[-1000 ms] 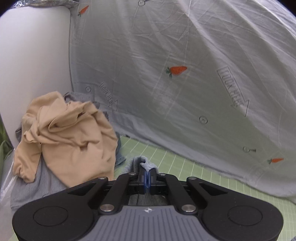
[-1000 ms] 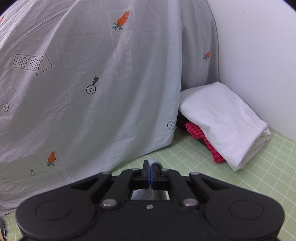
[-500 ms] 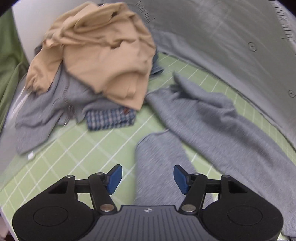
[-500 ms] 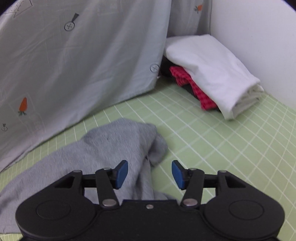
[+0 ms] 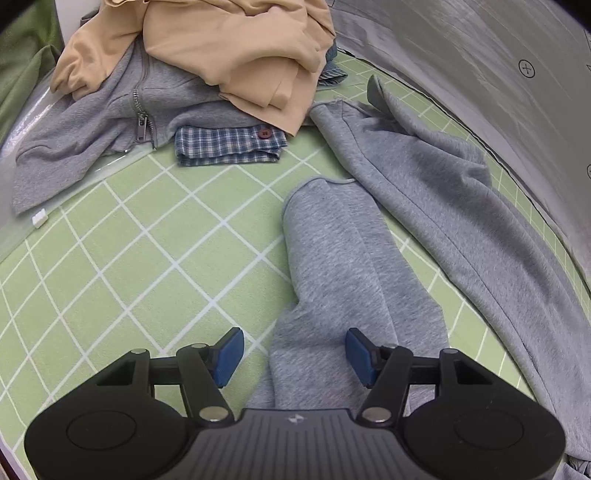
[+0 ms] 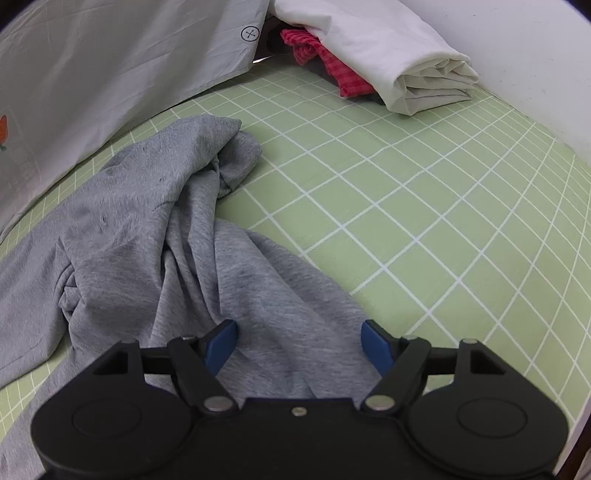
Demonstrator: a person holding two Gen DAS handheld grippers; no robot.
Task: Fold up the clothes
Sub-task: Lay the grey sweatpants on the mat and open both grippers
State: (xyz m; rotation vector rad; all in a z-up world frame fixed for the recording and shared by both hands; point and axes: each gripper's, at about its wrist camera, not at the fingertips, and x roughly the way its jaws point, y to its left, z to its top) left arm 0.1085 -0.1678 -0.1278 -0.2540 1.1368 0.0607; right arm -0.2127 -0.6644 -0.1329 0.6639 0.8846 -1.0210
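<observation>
Lying flat on the green checked mat [image 5: 155, 236], the gray garment [image 5: 343, 258] runs right under the left gripper [image 5: 293, 356], between its two blue pads, which are spread wide and hold nothing. In the right wrist view, the same gray garment [image 6: 155, 236] is bunched up in front of the right gripper [image 6: 299, 343], whose pads are wide apart too, with cloth between them. A pile of clothes [image 5: 207, 62] sits at the far left.

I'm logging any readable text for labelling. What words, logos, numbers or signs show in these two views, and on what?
No readable words or numbers.
Circled "+" sign: grey printed sheet, left view.
Circled "x" sign: same sheet, right view.
Small embossed logo on the left claw housing: too small to read.
Faint print at the sheet's left edge, right view: blurred.
</observation>
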